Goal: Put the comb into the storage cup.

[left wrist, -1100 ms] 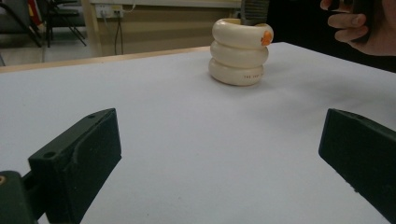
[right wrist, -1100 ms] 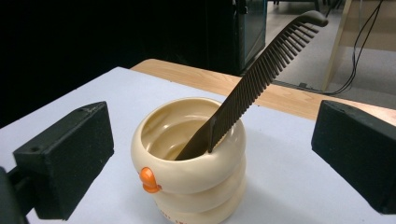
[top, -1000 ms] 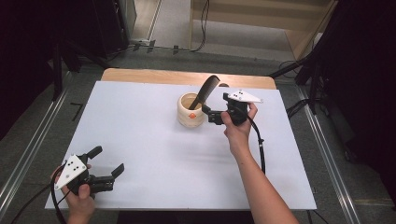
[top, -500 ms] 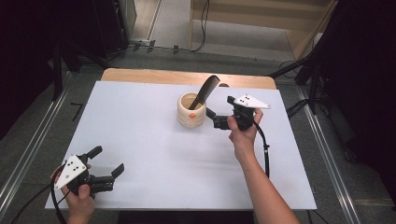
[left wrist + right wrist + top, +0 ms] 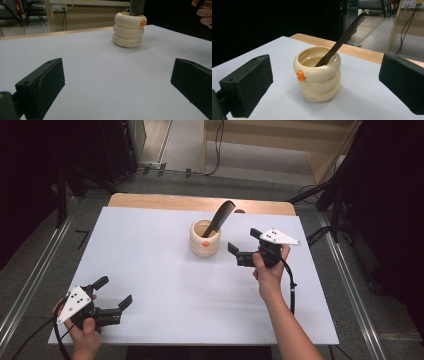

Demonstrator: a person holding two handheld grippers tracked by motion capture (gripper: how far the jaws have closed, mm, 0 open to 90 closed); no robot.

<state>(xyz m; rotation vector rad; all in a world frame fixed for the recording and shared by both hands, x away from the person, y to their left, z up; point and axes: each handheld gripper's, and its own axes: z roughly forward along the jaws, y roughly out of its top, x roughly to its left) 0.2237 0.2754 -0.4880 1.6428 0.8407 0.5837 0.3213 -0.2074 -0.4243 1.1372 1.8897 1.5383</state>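
Facing the cup [image 5: 204, 238] and comb [image 5: 220, 217], right claw [image 5: 245, 247] hovers gaping, empty.

In the left gripper view, the left gripper [image 5: 117, 82] has its two black jaws spread wide above the white table [image 5: 87, 62], with the cream ringed cup [image 5: 128, 30] standing upright well beyond them and a hand's fingers [image 5: 203, 12] at the top right corner.
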